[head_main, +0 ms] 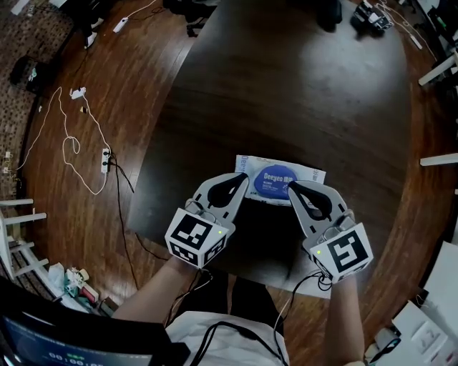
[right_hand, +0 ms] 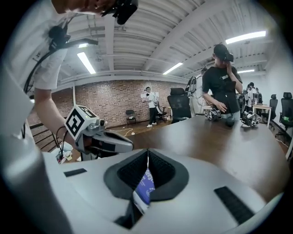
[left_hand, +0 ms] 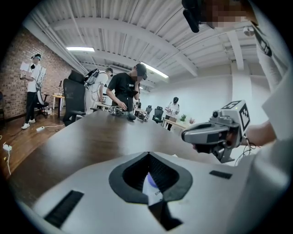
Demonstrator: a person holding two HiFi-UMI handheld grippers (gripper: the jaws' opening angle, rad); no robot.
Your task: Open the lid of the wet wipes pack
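Observation:
The wet wipes pack (head_main: 280,179), white with a blue oval lid label, lies flat on the dark table (head_main: 286,93) near its front edge. My left gripper (head_main: 242,177) hovers over the pack's near left corner with its jaws together. My right gripper (head_main: 293,186) sits over the near right part of the pack, also shut. Neither grips anything. In the left gripper view, a strip of the pack (left_hand: 151,188) shows through the hollow between the closed jaws, and the right gripper (left_hand: 211,133) hangs at the right. The right gripper view shows the pack (right_hand: 145,184) the same way, with the left gripper (right_hand: 104,142) at the left.
Small devices (head_main: 371,17) lie at the table's far end, where a person (left_hand: 123,91) stands; more people and office chairs (left_hand: 73,98) are behind. On the wooden floor at the left lie a white cable (head_main: 68,143) and a power strip (head_main: 106,159).

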